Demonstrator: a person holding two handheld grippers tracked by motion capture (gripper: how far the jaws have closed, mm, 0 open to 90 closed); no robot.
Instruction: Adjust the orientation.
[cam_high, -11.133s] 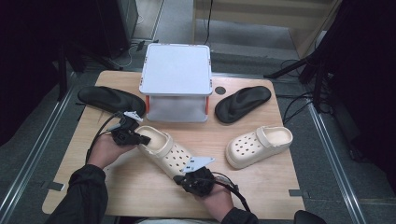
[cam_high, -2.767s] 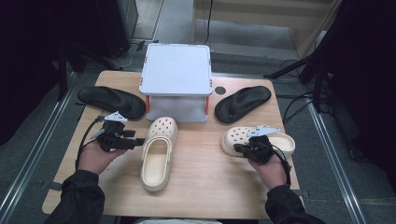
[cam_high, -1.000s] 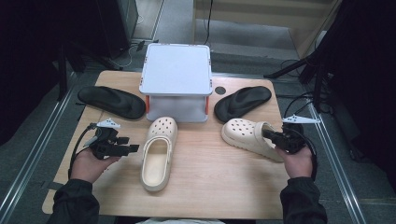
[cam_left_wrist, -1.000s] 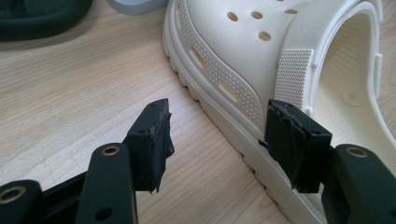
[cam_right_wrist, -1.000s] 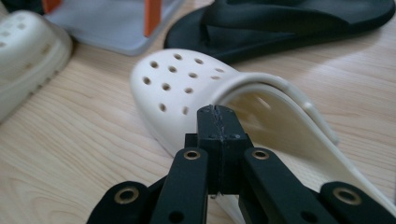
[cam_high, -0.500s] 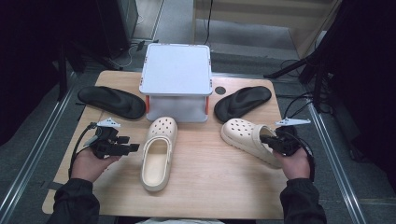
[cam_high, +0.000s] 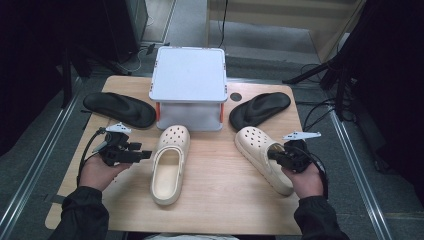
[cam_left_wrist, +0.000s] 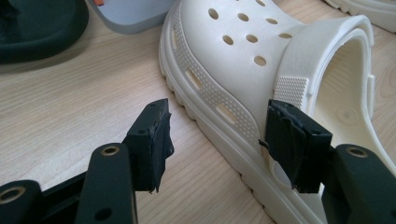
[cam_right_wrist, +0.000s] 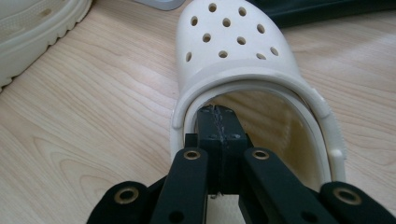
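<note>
Two cream clogs lie on the wooden table (cam_high: 225, 200). The left clog (cam_high: 170, 162) (cam_left_wrist: 233, 60) points its toe at the box. My left gripper (cam_high: 147, 155) (cam_left_wrist: 219, 135) is open just left of it, jaws straddling the clog's near side edge without squeezing. The right clog (cam_high: 255, 145) (cam_right_wrist: 233, 42) lies angled, toe toward the box. My right gripper (cam_high: 272, 155) (cam_right_wrist: 217, 121) is shut, its tips poking into the clog's heel opening under the strap, with nothing visible between the pads.
A grey-lidded box (cam_high: 189, 85) with orange clips stands at the back centre. One black sandal (cam_high: 120, 109) lies left of it and another black sandal (cam_high: 260, 109) to its right. The left clog's sole (cam_right_wrist: 32, 28) shows at the right gripper view's corner.
The right clog has swung round, toe now pointing more toward the box, with my right gripper inside its opening and lower on the table. The left gripper and left clog stayed put.
</note>
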